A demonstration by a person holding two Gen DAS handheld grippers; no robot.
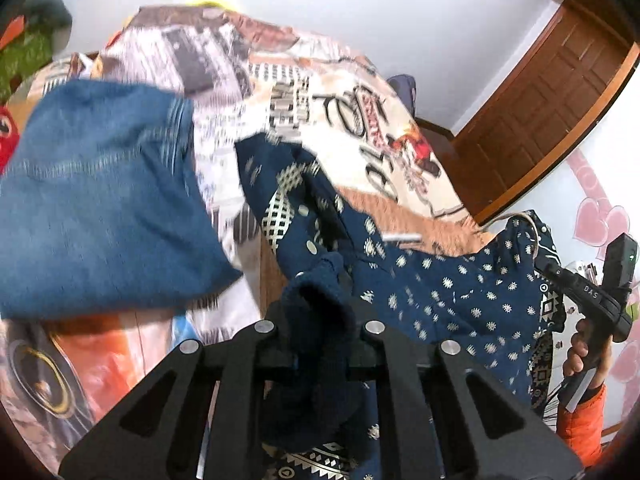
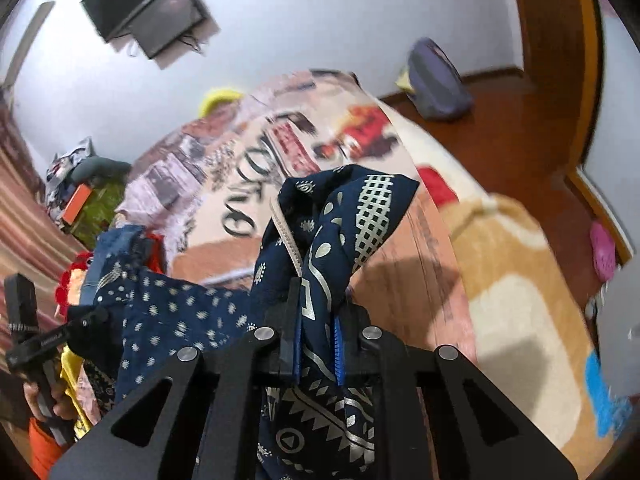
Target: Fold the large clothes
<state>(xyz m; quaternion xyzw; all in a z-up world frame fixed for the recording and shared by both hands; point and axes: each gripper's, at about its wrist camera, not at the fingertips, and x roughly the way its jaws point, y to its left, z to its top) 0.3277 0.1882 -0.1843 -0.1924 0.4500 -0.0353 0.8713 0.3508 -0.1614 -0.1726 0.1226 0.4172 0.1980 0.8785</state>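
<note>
Navy white-patterned garment (image 1: 440, 296) hangs bunched, stretched above the bed.

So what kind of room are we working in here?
Most likely a bedroom: a bed under a printed blanket, a wooden door, and a wall-mounted screen, with folded jeans lying on the bed.

Left tongs (image 1: 320, 280): jaws closed tight, pinching a bunched fold of the navy patterned garment (image 1: 460, 292), pointing steeply downward. Right tongs (image 2: 316, 320): jaws closed too, blue pads clamped on another bunch of the same cloth, also angled down. Each is seen from the other's camera off to the side, gripped by a bare hand: right hand (image 1: 580, 354) with an orange sleeve (image 1: 582, 424) at the wrist, left hand (image 2: 48, 400) likewise. The 2 hold the garment stretched between them.
</note>
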